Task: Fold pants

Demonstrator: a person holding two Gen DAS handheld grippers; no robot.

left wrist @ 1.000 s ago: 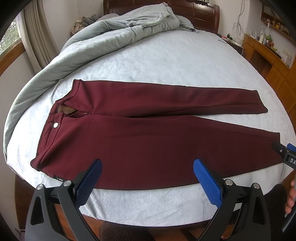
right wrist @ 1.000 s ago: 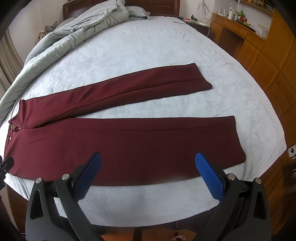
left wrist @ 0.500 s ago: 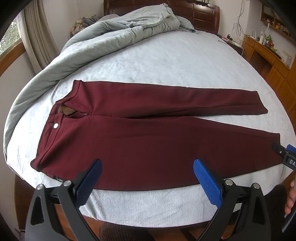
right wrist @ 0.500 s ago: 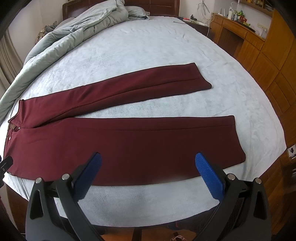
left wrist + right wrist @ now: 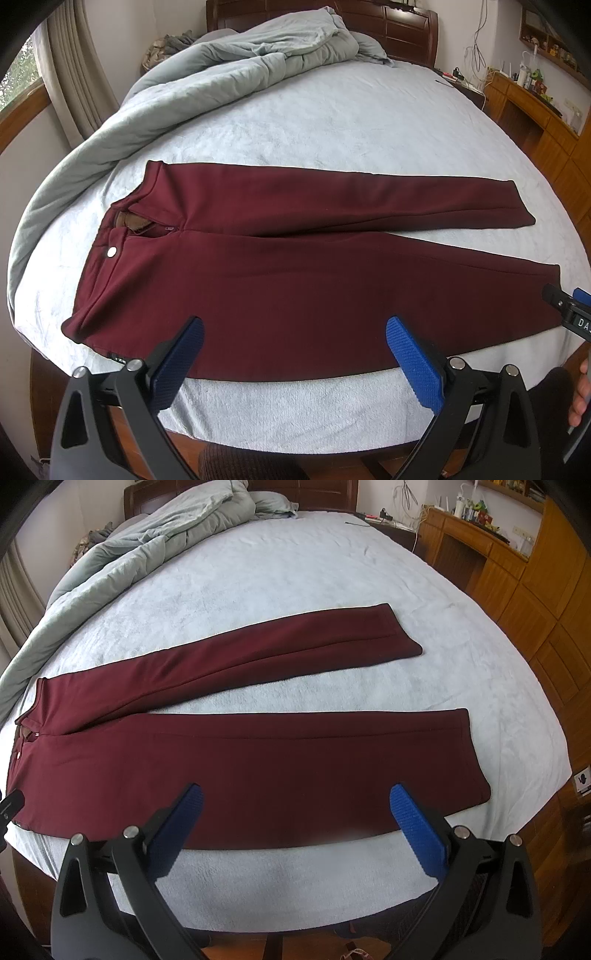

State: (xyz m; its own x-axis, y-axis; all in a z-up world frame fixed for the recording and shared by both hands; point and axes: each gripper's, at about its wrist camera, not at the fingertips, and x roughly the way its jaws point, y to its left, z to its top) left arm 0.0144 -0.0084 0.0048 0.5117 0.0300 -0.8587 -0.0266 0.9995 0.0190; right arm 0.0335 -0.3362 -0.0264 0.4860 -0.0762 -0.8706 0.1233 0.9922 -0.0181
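Maroon pants (image 5: 295,273) lie flat on the pale blue bed, waist to the left, legs spread apart to the right; they also show in the right wrist view (image 5: 258,760). The waistband is open, with a silver button (image 5: 111,252). My left gripper (image 5: 293,350) is open and empty, above the near edge of the near leg by the hip. My right gripper (image 5: 295,819) is open and empty, above the near edge of the same leg toward its cuff (image 5: 474,753). The right gripper's tip shows in the left wrist view (image 5: 569,314).
A grey-green duvet (image 5: 192,85) is heaped along the far and left side of the bed (image 5: 332,122). A wooden headboard (image 5: 399,26) stands at the back. Wooden cabinets (image 5: 517,583) line the right wall. The bed's near edge (image 5: 295,904) lies just under the grippers.
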